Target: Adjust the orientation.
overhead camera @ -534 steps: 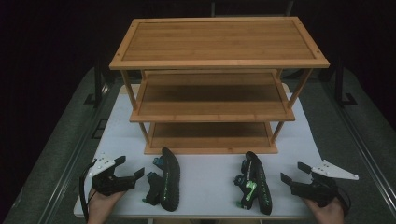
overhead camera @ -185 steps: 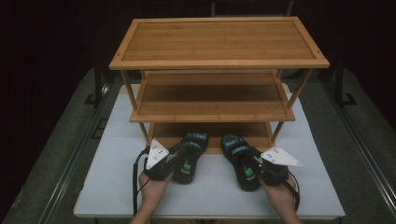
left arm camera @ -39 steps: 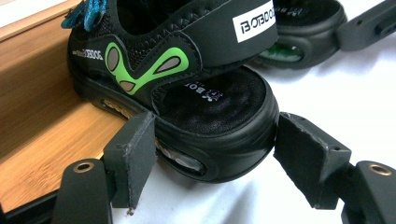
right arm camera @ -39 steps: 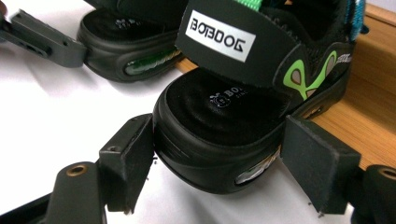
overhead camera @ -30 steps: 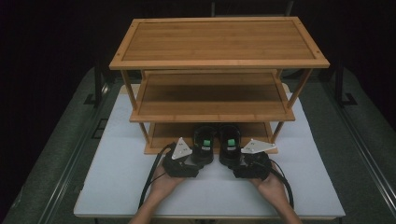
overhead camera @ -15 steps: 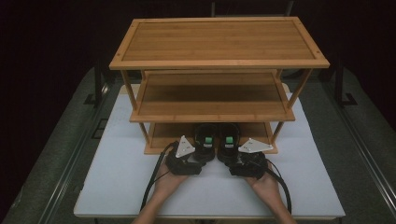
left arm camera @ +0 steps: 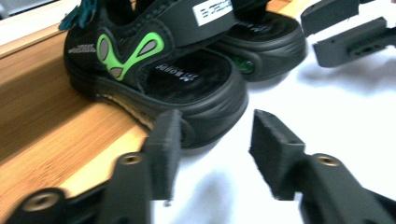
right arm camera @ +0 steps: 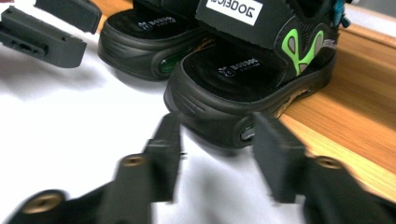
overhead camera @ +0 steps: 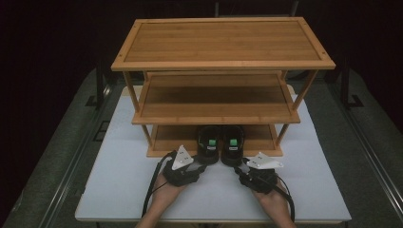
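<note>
Two black sandals with green accents are sitting side by side, toes tucked onto the bottom shelf [overhead camera: 166, 138] of the bamboo shoe rack [overhead camera: 223, 42] and heels hanging out over the white table [overhead camera: 119, 190]. Seen from above, the left sandal [overhead camera: 209, 142] is lying at about one o'clock from the left gripper [overhead camera: 202, 167], and the right sandal [overhead camera: 233, 143] at about eleven o'clock from the right gripper [overhead camera: 241, 170].

In the left gripper view, the jaws are standing apart with a gap between them; they have just been closing, and the sandal's heel is sitting just ahead of the tips, one pad close beside it but not clamped. The right gripper's jaws are likewise parted and have just been narrowing, the right sandal's heel just beyond them, nothing pinched.

Each sandal's long axis is running toward twelve o'clock, straight into the rack, so any further push would likely go along that line, each hand working the shoe nearer to it.
</note>
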The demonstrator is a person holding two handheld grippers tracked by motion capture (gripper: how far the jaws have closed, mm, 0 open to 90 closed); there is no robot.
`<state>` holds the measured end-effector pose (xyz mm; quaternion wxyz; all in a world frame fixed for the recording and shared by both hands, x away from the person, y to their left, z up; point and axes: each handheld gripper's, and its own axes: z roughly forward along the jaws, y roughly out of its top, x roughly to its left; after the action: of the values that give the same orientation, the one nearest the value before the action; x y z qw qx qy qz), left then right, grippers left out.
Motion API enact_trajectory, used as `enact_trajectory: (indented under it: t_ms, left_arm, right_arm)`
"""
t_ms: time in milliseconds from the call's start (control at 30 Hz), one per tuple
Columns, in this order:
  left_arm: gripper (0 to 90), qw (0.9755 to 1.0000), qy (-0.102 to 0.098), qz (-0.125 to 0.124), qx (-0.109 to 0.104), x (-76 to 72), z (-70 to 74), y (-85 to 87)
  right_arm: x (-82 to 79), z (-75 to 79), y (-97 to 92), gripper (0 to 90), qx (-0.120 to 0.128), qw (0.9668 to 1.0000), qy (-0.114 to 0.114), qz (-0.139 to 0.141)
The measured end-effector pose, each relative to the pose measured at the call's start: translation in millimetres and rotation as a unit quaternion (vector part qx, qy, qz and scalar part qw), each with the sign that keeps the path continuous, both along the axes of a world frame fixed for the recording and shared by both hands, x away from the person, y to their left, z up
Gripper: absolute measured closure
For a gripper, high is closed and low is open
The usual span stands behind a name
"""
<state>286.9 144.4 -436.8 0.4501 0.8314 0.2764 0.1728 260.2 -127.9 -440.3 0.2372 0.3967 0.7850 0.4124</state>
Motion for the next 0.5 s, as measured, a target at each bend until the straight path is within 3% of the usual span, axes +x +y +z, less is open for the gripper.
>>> enact_trajectory:
  t_ms: [133,500]
  left_arm:
    - [72.4,0.9999,0.003,-0.011,0.004,-0.5,-0.2,-2.4]
    - [74.5,1.0,0.002,-0.006,0.004,2.1,-1.7,-7.9]
  right_arm:
    - [-5.7,1.4,2.7,78.1,0.004,0.9999,-0.012,0.001]
    - [-2.7,-2.4,13.4,84.8,-0.014,0.9998,-0.013,0.001]
